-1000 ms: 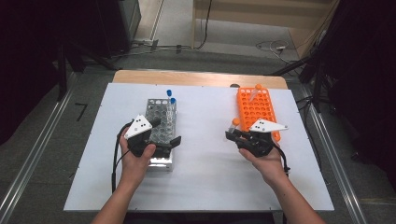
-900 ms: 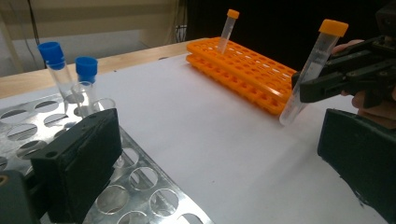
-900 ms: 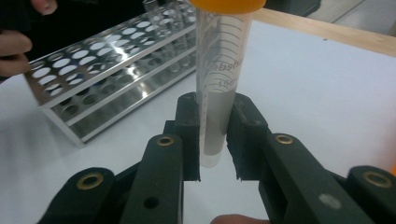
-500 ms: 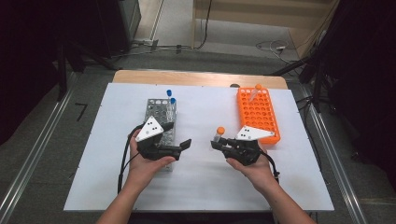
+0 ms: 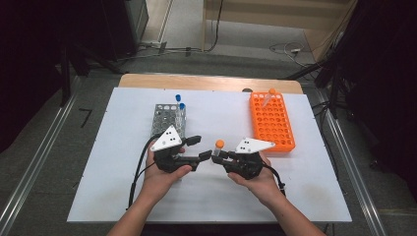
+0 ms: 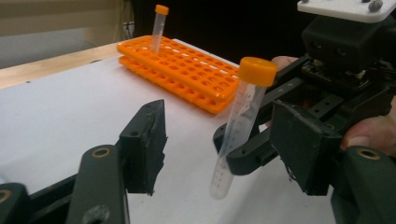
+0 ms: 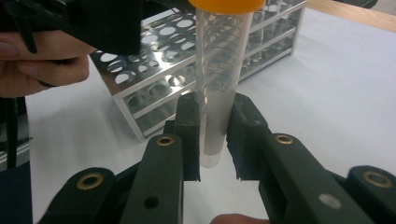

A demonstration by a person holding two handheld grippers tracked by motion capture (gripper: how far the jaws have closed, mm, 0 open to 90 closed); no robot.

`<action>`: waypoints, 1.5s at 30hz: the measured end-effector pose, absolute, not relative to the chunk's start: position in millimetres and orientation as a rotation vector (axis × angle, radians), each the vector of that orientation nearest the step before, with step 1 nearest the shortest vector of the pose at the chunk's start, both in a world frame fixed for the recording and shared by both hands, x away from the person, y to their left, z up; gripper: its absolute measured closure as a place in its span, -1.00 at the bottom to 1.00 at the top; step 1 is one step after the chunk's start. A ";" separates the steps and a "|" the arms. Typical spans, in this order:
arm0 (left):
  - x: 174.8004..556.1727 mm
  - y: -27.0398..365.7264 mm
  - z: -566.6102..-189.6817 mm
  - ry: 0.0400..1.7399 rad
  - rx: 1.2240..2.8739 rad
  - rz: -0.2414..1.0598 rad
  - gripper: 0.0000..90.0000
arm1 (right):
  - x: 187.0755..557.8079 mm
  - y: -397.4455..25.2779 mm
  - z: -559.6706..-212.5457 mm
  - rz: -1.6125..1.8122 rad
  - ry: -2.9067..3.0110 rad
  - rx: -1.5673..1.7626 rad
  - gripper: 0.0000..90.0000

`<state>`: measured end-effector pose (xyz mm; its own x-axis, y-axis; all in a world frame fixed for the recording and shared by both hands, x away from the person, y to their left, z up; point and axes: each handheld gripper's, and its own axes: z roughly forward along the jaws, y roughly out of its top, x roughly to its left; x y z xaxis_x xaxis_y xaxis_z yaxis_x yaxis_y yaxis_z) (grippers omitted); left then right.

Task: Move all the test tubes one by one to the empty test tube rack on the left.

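A clear tube with an orange cap (image 5: 219, 144) stands upright over the middle of the white board, with my right gripper (image 5: 215, 156) shut on its lower part. In the right gripper view the pads of that gripper (image 7: 215, 137) press both sides of the tube (image 7: 219, 65). My left gripper (image 5: 200, 148) is open and points right, its jaws on either side of the tube without touching it. In the left gripper view the tube (image 6: 238, 116) hangs between the spread jaws of my left gripper (image 6: 224, 156). Behind it lies an orange rack (image 6: 196, 74) with one orange-capped tube (image 6: 159, 28).
A metal rack (image 5: 169, 118) with two blue-capped tubes (image 5: 180, 102) stands just behind my left hand. The orange rack (image 5: 273, 123) lies at the right of the white board (image 5: 123, 172); its tube (image 5: 268, 97) is in a far corner hole. The metal rack (image 7: 182, 65) is close behind the held tube.
My right gripper has moved left from the orange rack to the middle, carrying the orange-capped tube. My left gripper has left the metal rack, turned right and now brackets the tube.
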<state>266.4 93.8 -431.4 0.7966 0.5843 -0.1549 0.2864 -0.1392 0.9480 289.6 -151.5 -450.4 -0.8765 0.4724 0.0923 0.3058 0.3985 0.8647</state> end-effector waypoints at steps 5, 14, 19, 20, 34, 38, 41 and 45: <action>266.4 88.7 -432.0 0.643 1.746 0.253 0.01 | 285.6 -145.3 -450.9 1.479 2.496 0.670 0.62; 267.5 82.0 -433.6 0.615 1.769 0.214 0.35 | 279.8 -138.4 -449.7 1.475 2.517 0.628 0.62; 266.2 80.0 -433.8 0.599 1.782 0.233 0.58 | 278.7 -136.8 -450.1 1.471 2.520 0.614 0.62; 265.7 80.1 -433.6 0.598 1.788 0.251 0.62 | 278.8 -136.9 -450.1 1.475 2.522 0.614 0.62; 279.0 113.7 -422.3 0.712 1.699 0.386 0.67 | 290.3 -153.0 -449.2 1.528 2.557 0.605 -0.27; 286.2 131.7 -419.7 0.768 1.662 0.441 0.67 | 295.5 -162.3 -449.3 1.537 2.555 0.613 -0.59; 291.5 142.6 -418.5 0.806 1.625 0.480 0.67 | 299.9 -169.5 -450.2 1.548 2.561 0.632 -0.75; 298.5 149.7 -418.5 0.833 1.607 0.522 0.68 | 306.0 -177.6 -454.3 1.546 2.571 0.664 -1.00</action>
